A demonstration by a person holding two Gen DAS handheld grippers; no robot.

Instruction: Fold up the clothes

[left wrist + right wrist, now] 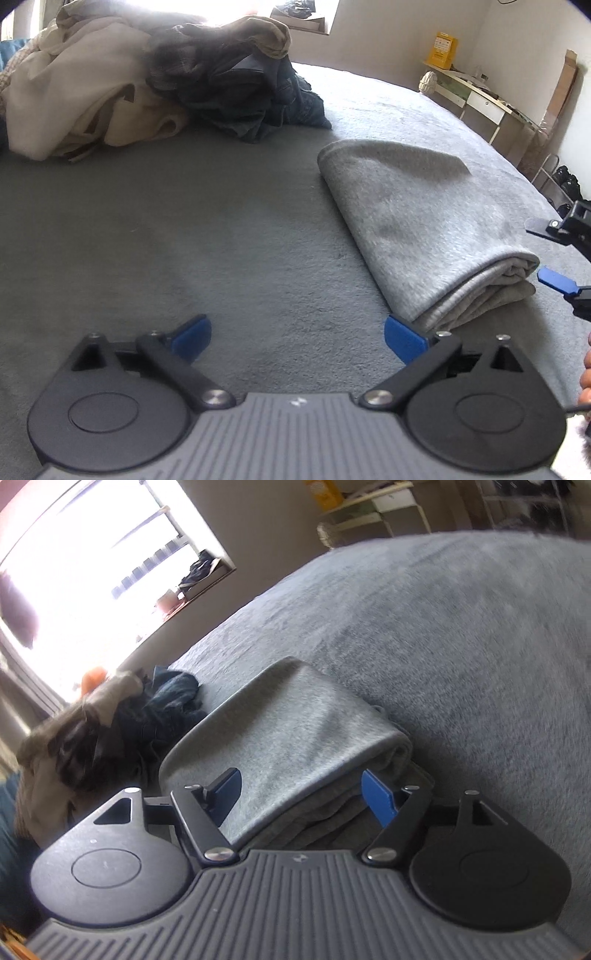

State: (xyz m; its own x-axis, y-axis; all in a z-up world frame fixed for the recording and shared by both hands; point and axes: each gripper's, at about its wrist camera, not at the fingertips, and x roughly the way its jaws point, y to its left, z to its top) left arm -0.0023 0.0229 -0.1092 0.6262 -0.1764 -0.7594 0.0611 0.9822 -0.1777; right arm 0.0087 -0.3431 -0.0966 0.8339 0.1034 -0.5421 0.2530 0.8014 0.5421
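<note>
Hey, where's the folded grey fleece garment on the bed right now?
In the left wrist view the folded grey fleece garment lies right of centre on the grey bed cover, apart from the heap of unfolded clothes at the upper left.

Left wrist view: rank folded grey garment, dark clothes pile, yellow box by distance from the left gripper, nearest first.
From the left gripper:
1. Folded grey garment, just ahead on the right, its near end by the right finger.
2. Dark clothes pile, farther back on the bed, ahead and a little left.
3. Yellow box, off the bed, on the desk by the far wall, upper right.
</note>
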